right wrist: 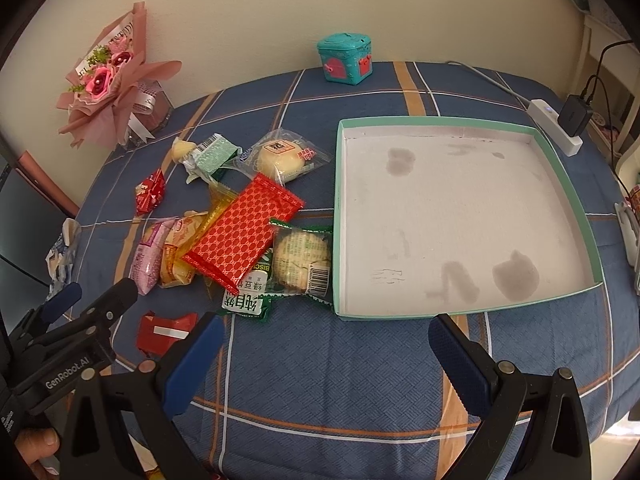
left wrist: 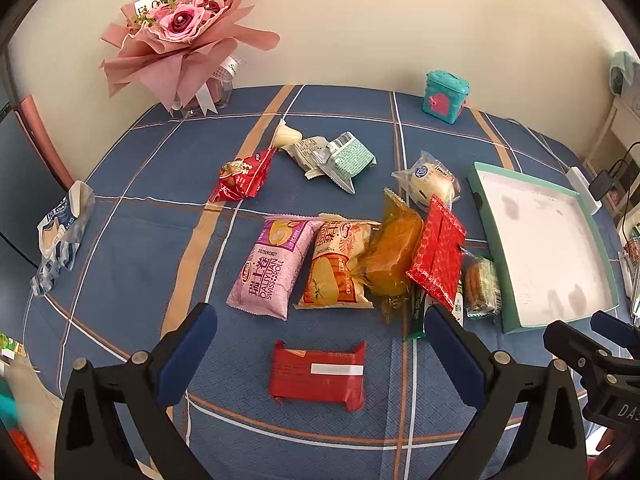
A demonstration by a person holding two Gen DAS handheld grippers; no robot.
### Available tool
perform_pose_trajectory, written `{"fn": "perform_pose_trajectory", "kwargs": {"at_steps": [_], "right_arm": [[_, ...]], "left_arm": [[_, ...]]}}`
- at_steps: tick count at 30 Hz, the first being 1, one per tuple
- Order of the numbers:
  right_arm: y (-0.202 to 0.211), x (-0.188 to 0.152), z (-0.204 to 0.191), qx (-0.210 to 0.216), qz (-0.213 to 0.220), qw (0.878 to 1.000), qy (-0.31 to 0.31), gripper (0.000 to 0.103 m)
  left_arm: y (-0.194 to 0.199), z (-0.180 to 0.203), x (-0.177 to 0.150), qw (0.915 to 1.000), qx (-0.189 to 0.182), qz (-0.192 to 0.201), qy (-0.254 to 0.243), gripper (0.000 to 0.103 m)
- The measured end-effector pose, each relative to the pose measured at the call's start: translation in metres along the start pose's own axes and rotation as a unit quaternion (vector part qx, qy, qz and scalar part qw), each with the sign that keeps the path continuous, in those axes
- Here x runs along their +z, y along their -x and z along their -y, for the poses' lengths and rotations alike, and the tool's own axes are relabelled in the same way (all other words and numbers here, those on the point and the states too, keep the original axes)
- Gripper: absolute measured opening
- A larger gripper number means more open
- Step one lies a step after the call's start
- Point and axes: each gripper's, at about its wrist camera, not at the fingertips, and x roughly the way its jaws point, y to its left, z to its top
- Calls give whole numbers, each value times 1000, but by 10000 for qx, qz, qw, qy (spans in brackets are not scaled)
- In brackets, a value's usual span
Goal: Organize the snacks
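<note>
Both the left gripper (left wrist: 320,344) and the right gripper (right wrist: 324,354) are held wide apart and empty above the blue plaid tablecloth (left wrist: 132,248). The dark red foil snack packet (left wrist: 318,374) lies flat between the left fingers, apart from the pile of wrapped snacks (left wrist: 340,256). It is best straddled squarely across its short sides before closing. Only the right wrist view shows the whole floor of the shallow teal-rimmed cardboard tray (right wrist: 568,160), which lies bare.
</note>
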Motion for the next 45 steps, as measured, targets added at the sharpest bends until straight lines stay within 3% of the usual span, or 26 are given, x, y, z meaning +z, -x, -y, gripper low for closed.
{"fn": "perform_pose_trajectory", "kwargs": {"at_steps": [45], "right_arm": [[0, 0, -6, 41, 15, 9999, 101, 103]], "left_arm": [[-9, 6, -3, 9996, -40, -233, -166, 103]]}}
